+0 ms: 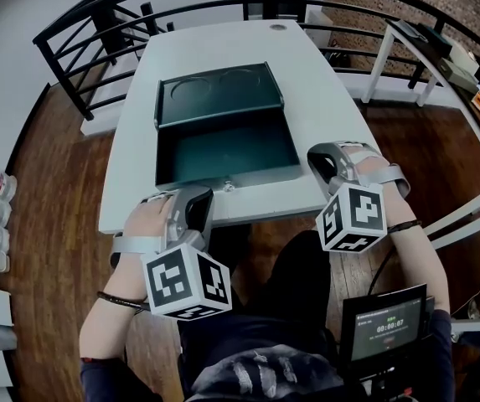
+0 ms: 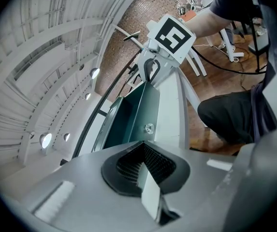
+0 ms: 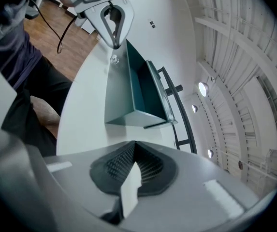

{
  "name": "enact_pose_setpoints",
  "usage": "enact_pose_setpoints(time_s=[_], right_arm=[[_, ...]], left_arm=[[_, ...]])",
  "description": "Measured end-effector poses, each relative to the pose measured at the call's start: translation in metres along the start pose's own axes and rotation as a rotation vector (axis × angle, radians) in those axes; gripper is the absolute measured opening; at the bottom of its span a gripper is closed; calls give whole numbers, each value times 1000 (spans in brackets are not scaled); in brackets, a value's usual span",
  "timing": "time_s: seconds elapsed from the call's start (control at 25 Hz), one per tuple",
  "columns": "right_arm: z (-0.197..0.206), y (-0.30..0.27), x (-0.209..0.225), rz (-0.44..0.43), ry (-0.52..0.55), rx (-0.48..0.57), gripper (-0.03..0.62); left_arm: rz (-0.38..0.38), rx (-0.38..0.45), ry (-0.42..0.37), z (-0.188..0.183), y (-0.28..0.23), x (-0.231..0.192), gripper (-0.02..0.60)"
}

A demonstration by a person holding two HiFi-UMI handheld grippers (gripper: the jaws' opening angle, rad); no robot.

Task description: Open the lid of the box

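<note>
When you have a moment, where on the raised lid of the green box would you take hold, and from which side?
I would grip the lid by its free far rim, coming down from above with the jaws straddling the sheet. It stands open behind the box, hinged along its lower edge, so that thin rim looks clear on both faces and probably gives most leverage.

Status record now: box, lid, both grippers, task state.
box: dark green, on white table, nothing seen inside
lid: open, leaning back at the far side
left gripper: jaws shut, empty, near box's front left corner
right gripper: jaws shut, empty, beside box's front right corner
task: lid already open
</note>
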State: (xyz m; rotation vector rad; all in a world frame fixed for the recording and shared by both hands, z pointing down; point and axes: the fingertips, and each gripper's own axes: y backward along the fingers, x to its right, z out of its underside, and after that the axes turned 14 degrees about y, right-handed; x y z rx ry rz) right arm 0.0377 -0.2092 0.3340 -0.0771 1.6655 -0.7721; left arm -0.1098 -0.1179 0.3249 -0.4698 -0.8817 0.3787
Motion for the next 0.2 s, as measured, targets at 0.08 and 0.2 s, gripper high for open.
enact_pose_setpoints(time_s=[0.08, 0.2], right_arm=[[-3, 1, 1, 1, 4, 2, 3], [-7, 3, 2, -2, 8, 7, 3]], left_arm=[[2, -2, 1, 2, -1, -1, 15], [5, -8, 3, 5, -2, -1, 15]])
